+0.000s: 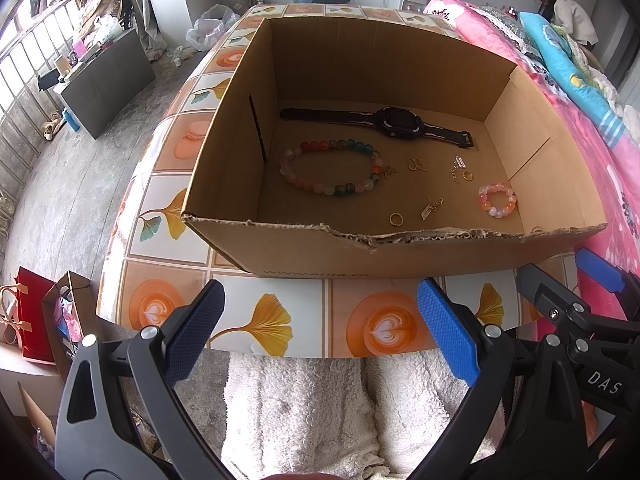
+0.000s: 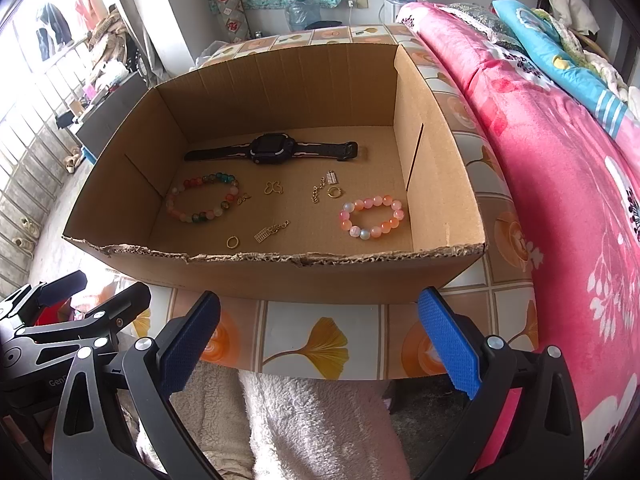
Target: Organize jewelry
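Observation:
An open cardboard box (image 1: pixel 400 256) (image 2: pixel 280 280) stands on a tiled-pattern table. Inside lie a black watch (image 1: pixel 394 122) (image 2: pixel 272 148), a multicoloured bead bracelet (image 1: pixel 332 168) (image 2: pixel 202 198), a pink-orange bead bracelet (image 1: pixel 497 200) (image 2: pixel 372 216), two gold rings (image 1: pixel 395 219) (image 2: pixel 233 242), (image 1: pixel 468 176) (image 2: pixel 334 191), a gold butterfly charm (image 1: pixel 417 165) (image 2: pixel 273 189) and small chain charms (image 1: pixel 432 208) (image 2: pixel 272 232). My left gripper (image 1: pixel 320 320) hangs open in front of the box, above the table's near edge. My right gripper (image 2: pixel 320 328) is open there too, holding nothing.
A pink flowered bed cover (image 2: pixel 560 200) borders the table on the right, with a person (image 1: pixel 568 12) at its far end. White fluffy fabric (image 1: pixel 300 408) lies below the grippers. A dark cabinet (image 1: pixel 104 80) and bags (image 1: pixel 36 316) stand on the floor at left.

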